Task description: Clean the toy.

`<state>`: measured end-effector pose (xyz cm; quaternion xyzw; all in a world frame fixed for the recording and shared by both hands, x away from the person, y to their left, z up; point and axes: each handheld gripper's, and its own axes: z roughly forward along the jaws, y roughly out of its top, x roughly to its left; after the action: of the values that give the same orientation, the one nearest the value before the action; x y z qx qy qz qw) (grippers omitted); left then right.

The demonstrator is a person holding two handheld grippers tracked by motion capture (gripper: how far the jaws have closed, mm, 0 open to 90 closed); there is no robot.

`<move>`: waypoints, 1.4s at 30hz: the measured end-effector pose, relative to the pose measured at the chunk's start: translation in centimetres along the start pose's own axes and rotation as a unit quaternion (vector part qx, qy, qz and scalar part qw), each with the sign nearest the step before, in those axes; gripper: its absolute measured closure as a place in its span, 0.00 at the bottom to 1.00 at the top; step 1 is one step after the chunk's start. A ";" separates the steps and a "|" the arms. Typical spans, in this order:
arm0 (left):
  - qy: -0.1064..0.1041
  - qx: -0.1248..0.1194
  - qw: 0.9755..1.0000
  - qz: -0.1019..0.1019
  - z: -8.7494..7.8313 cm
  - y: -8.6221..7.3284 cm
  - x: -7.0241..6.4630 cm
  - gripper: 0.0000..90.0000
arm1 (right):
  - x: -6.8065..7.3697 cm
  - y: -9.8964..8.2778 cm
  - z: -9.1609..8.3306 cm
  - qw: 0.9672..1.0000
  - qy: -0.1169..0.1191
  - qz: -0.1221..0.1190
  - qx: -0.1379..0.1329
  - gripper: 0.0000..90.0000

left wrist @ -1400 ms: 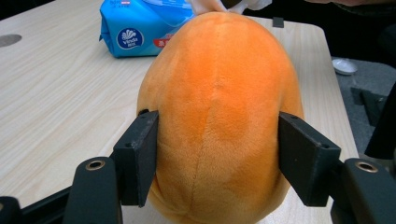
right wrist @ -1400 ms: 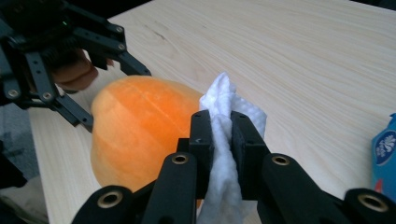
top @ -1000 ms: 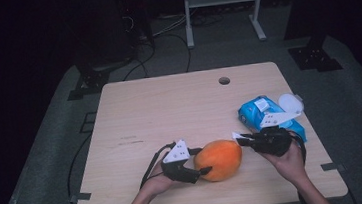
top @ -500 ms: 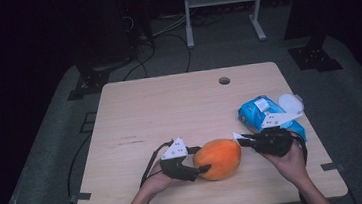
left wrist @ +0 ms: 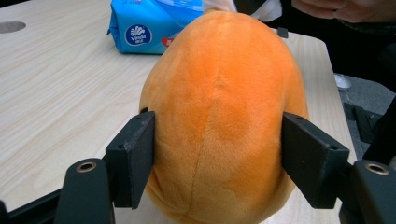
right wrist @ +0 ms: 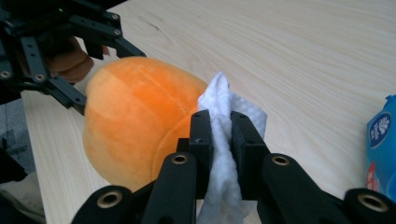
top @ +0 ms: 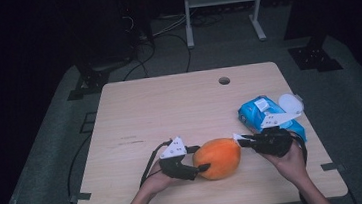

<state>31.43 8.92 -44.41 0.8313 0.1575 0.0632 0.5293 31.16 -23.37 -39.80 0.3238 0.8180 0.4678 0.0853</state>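
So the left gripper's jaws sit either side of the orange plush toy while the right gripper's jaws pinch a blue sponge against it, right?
Not quite. The right gripper pinches a white wipe, not a blue sponge, as the right gripper view shows. The rest holds: the left gripper brackets the orange plush toy.

Both grippers were black linkage frames w/ flat rectangular pads; left gripper [top: 201, 167] and right gripper [top: 237, 140] each carried a grey three-cornered plate on top. Brass-coloured rivets sat at the jaw pivots in both gripper views, approx. one per link. Black cable trailed from the left unit; forearms were bare, no sleeves seen.
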 end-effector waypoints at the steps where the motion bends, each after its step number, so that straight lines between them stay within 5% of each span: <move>1: 0.002 -0.005 1.000 0.002 0.1 0.1 -0.1 0.34 | 0.5 0.3 0.0 1.000 0.005 -0.008 -0.004 0.88; 5: 0.012 -0.007 1.000 0.012 0.7 0.5 -0.7 0.34 | 2.8 1.4 0.6 0.999 0.031 -0.040 -0.007 0.88; 8: 0.012 -0.004 1.000 0.017 0.6 0.5 -0.9 0.34 | 3.8 1.8 1.2 0.997 0.028 -0.065 0.000 0.88; 13: -0.003 -0.009 1.000 0.019 0.4 0.4 -0.8 0.33 | 1.9 1.0 0.6 0.999 0.012 -0.036 0.006 0.89; 16: 0.006 -0.010 1.000 0.015 0.8 0.9 -1.2 0.33 | 1.4 0.8 0.3 1.000 0.009 -0.020 -0.003 0.88; 21: 0.009 -0.012 0.999 0.031 1.5 1.6 -2.3 0.34 | 3.5 1.7 0.9 0.998 0.035 -0.046 -0.013 0.88; 23: 0.004 -0.019 0.999 0.036 1.5 1.4 -2.4 0.27 | 4.8 2.2 1.3 0.997 0.032 -0.076 -0.005 0.89; 27: -0.001 -0.018 0.999 0.029 1.5 1.0 -1.7 0.11 | 4.0 1.8 1.3 0.997 0.036 -0.064 -0.003 0.89; 31: -0.024 0.015 1.000 0.009 2.7 -0.3 -1.1 0.08 | 3.3 1.6 0.8 0.998 0.032 -0.056 -0.006 0.89; 34: -0.014 0.032 0.999 0.021 3.3 -0.4 -1.7 0.13 | 2.8 1.4 0.7 0.999 0.033 -0.042 -0.010 0.88; 36: 0.000 0.033 0.999 0.023 3.1 0.1 -1.9 0.28 | 3.6 1.7 0.8 0.998 0.033 -0.051 -0.015 0.89; 39: 0.000 0.016 1.000 0.023 2.5 0.9 -2.1 0.34 | 4.5 2.1 0.6 0.996 0.054 -0.060 -0.028 0.89; 42: 0.000 0.005 1.000 0.026 1.7 1.6 -2.3 0.38 | 5.1 2.6 0.6 0.995 0.050 -0.077 -0.031 0.89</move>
<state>30.02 6.10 -43.58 0.8377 0.1367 0.0763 0.5232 28.59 -18.92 -37.18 0.2333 0.8290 0.5003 0.0895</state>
